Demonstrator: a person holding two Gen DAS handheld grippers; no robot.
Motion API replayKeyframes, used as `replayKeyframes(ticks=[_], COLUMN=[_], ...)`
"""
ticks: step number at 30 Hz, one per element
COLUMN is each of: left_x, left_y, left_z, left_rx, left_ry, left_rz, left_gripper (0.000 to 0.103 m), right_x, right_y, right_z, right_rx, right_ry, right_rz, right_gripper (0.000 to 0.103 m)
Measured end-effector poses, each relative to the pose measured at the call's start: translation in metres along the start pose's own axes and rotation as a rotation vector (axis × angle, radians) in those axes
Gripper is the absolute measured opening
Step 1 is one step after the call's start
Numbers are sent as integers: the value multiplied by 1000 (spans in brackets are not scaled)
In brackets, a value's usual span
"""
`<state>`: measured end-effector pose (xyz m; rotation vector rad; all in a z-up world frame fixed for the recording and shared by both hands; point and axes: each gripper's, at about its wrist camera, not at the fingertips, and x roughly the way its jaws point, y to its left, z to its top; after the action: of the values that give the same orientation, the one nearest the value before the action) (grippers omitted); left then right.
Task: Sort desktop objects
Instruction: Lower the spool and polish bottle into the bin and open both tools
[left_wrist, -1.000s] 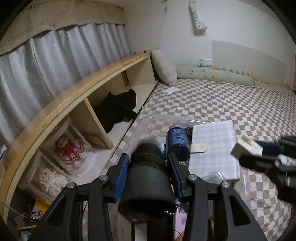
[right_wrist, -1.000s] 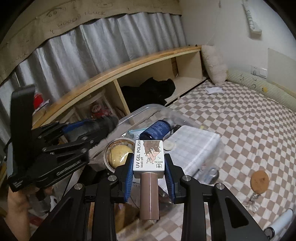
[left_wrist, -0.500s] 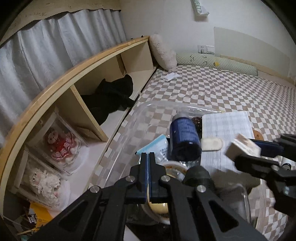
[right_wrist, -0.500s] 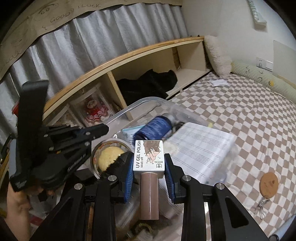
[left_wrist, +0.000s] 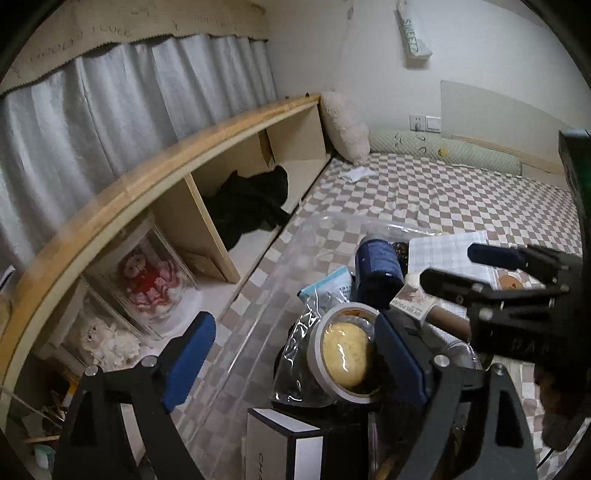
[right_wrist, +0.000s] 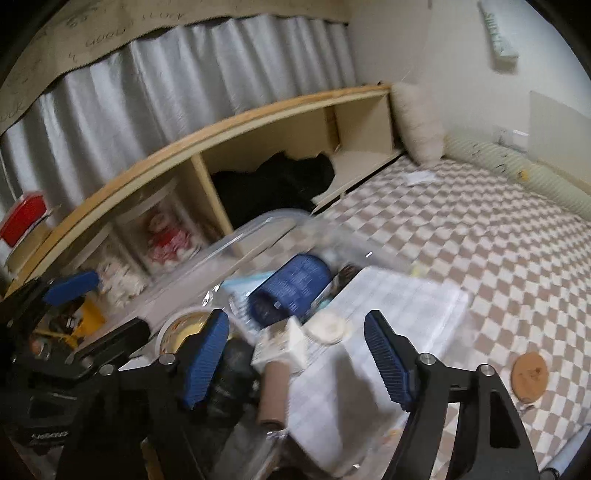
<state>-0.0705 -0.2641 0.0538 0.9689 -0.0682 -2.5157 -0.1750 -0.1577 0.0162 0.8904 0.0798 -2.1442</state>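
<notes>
Left wrist view takes in the checkered bed (left_wrist: 424, 199) first, with a long wooden shelf (left_wrist: 155, 195) along its far side under grey curtains (left_wrist: 110, 122). On the bed sits a clear plastic bin (left_wrist: 295, 251) crowded with desktop things. Inside it, largest to smallest: a white checked cloth (right_wrist: 399, 306) across the right part, a dark blue bottle (left_wrist: 376, 269) lying on its side, a roll of tape (left_wrist: 340, 350) with a yellow lump in its hole, and the gel polish box (right_wrist: 288, 345) with its brown tube.

Both grippers hang over the bin. The left gripper (left_wrist: 291, 354) has its blue fingers (left_wrist: 188, 354) spreading apart, with the tape roll seen between them but not gripped. The right gripper (right_wrist: 295, 358) is also spreading its fingers (right_wrist: 384, 363); the gel polish box lies loose between them, blurred, on the cloth's edge. A round cork coaster (right_wrist: 529, 376) rests on the bed outside the bin.
</notes>
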Motion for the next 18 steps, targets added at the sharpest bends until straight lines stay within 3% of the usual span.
replayKeyframes(ticks=[4, 6, 10, 13, 18], left_x=[-6, -9, -14, -15, -18], left_y=[-3, -4, -6, -2, 1], left_z=[-4, -6, -9, -11, -17], left_rx=[7, 10, 8, -23, -45], left_ry=[-14, -24, -40, -35, -35], left_rz=[2, 13, 23, 7, 22], left_gripper=[90, 100, 100, 100, 103], right_x=[-10, -11, -15, -20, -32], right_y=[-7, -10, -11, -10, -8], right_z=[5, 5, 4, 1, -2], right_rx=[6, 10, 12, 17, -14], right_ry=[-17, -16, -24, -35, -60], right_rz=[-20, -26, -39, -39, -58], right_gripper=[76, 76, 77, 102, 103])
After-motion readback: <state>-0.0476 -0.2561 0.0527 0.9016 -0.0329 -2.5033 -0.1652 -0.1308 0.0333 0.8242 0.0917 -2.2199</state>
